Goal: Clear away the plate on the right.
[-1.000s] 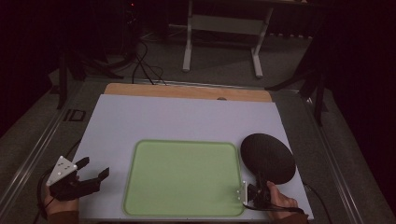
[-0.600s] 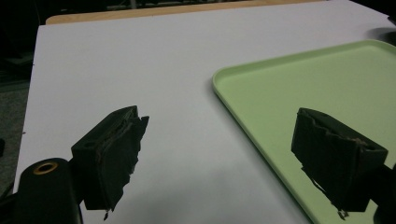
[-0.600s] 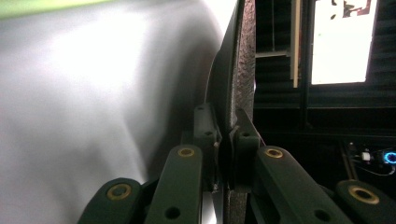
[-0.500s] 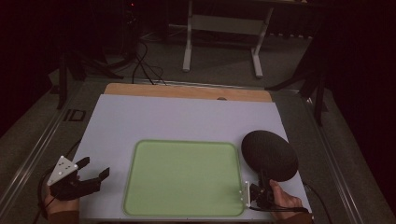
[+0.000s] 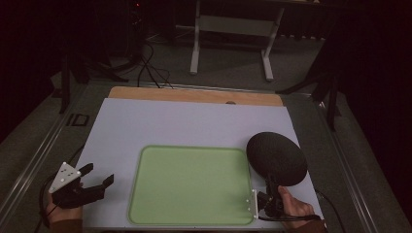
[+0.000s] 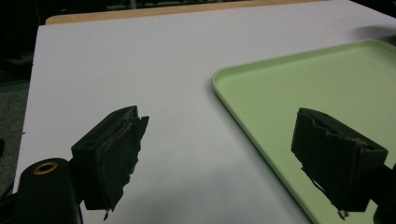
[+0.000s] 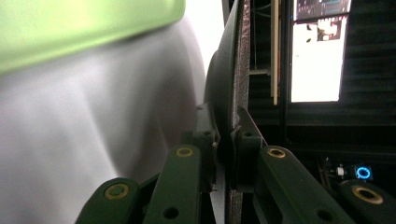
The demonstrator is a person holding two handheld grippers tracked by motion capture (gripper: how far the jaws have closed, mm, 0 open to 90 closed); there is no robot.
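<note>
Dark room all around, and your desk [image 5: 145, 121] is sitting in the middle with a white sheet on top and a strip of bare wood showing along the far edge. Behind it, on the floor, a pale metal stand [image 5: 233, 29] is standing with some black cables [image 5: 145, 63] trailing beside it.

You're holding the right gripper [image 5: 268, 187] at the near right corner, jaws clamped tight on the edge of a dark round plate [image 5: 277, 158]. It's tilted up off the desk, hanging just right of the green tray [image 5: 192, 184] and overlapping its right rim a little. From the right gripper view the plate [image 7: 236, 70] is running edge-on between the jaws, pads pressing on both faces.

Your left gripper [image 5: 92, 180] is sitting at the near left, just off the tray's left edge, jaws spread wide with nothing between them. In the left gripper view the tray [image 6: 327, 88] rim is lying right under the right-hand jaw, bare white sheet under the other.

Tray's bare, so nothing is blocking the plate on that side.
</note>
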